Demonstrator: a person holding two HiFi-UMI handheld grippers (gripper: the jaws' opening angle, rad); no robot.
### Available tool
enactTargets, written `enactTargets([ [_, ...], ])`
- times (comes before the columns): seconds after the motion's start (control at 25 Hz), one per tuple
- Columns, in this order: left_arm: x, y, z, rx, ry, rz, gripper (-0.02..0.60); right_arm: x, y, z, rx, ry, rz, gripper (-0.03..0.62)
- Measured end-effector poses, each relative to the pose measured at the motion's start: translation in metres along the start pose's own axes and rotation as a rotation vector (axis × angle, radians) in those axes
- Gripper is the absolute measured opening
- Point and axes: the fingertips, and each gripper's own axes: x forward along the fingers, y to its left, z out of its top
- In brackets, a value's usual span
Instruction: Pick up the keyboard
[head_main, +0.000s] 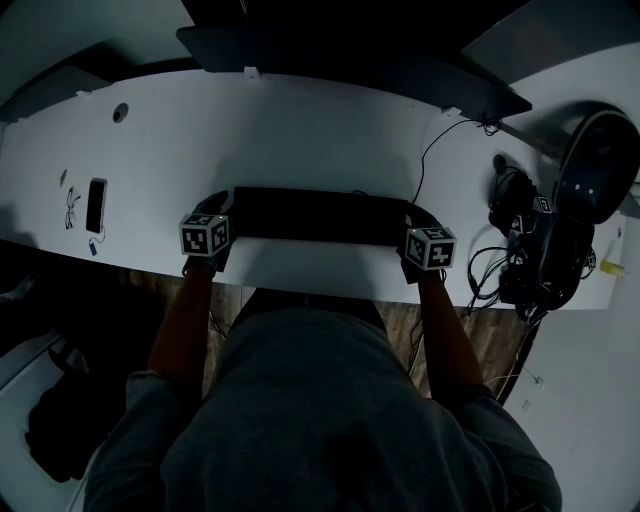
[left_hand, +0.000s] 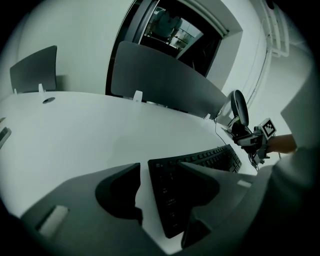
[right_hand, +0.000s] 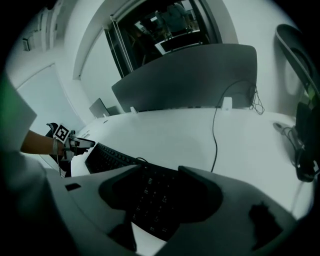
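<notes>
Found left tool (left_hand: 160, 167) with jaws spread apart, straddling the left end of the keyboard (head_main: 315, 215); noted a strip of bare white counter (head_main: 300, 140) between the outer jaw and the keyboard's edge, the other jaw overlapping the keys in the left gripper view. Found right tool (right_hand: 160, 168) likewise spread wide, the keyboard's right end lying between its jaws. Recorded the keyboard flat on the counter, near the front edge, directly before the person, one tool at each end. Traced a thin black cable (right_hand: 215, 140) across the counter up to the grey partition (right_hand: 190, 75) at the back; logged a phone (head_main: 96, 205) well apart at far left; logged a tangle of dark gear (head_main: 540, 240) at far right.
</notes>
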Motion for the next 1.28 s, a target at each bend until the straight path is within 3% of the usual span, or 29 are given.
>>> enactTargets([
  [0.32, 0.009, 0.004, 0.001, -0.011, 0.025, 0.005, 0.239, 0.01, -0.039, -0.02, 0.117, 0.054, -0.011, 0.245],
  [0.8, 0.018, 0.004, 0.002, -0.049, 0.045, -0.026, 0.243, 0.031, -0.042, -0.025, 0.171, 0.103, 0.062, 0.245],
  [1.08, 0.026, -0.015, 0.0, -0.085, 0.09, -0.144, 0.245, 0.034, -0.041, -0.028, 0.2, 0.117, 0.096, 0.245],
  [1.28, 0.03, -0.014, 0.0, -0.11, 0.106, -0.157, 0.262, 0.036, -0.037, -0.029, 0.21, 0.128, 0.124, 0.245],
])
